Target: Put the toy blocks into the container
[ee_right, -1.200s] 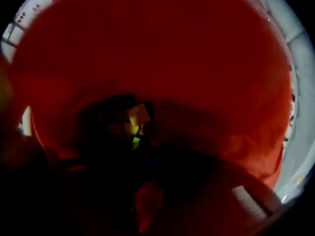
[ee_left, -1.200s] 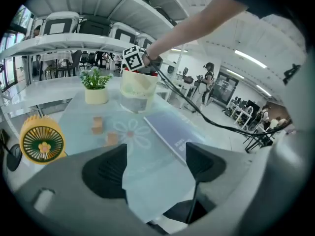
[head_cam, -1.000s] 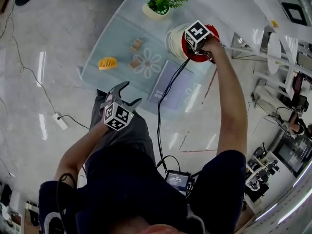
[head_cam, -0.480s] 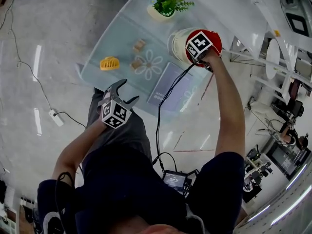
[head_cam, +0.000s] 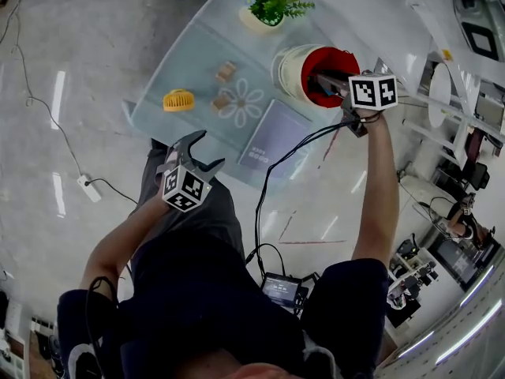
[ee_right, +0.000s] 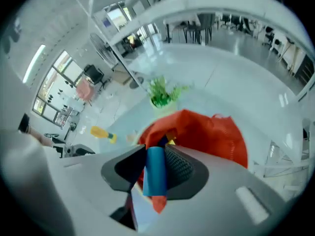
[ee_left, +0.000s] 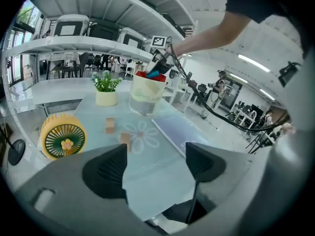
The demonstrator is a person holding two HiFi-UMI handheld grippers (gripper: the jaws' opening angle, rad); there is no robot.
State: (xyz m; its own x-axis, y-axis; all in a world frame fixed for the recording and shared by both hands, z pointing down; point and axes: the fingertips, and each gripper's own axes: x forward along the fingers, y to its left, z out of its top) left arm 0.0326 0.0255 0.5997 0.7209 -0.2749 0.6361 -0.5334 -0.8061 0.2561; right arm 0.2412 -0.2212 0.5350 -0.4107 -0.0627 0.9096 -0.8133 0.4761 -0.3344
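Over the container (head_cam: 290, 68), the right gripper (ee_right: 155, 154) was clamped on a blue block (ee_right: 155, 176). It's a little cylinder pinched between both pads, right above the red liner (ee_right: 216, 132) stuffed in there. The left gripper (ee_left: 156, 149) hung off the near edge of the table (head_cam: 189, 58) with its jaws apart and nothing between them. Two wooden blocks (head_cam: 225, 72) (head_cam: 220, 102) sat out on the glass by a flower print, well clear of both grippers. A yellow fan (head_cam: 177, 100) lay just left of them, a plant (head_cam: 271, 8) stood at the far end, and a book (head_cam: 274, 135) lay near the container. The book's cover print was way too small to read.
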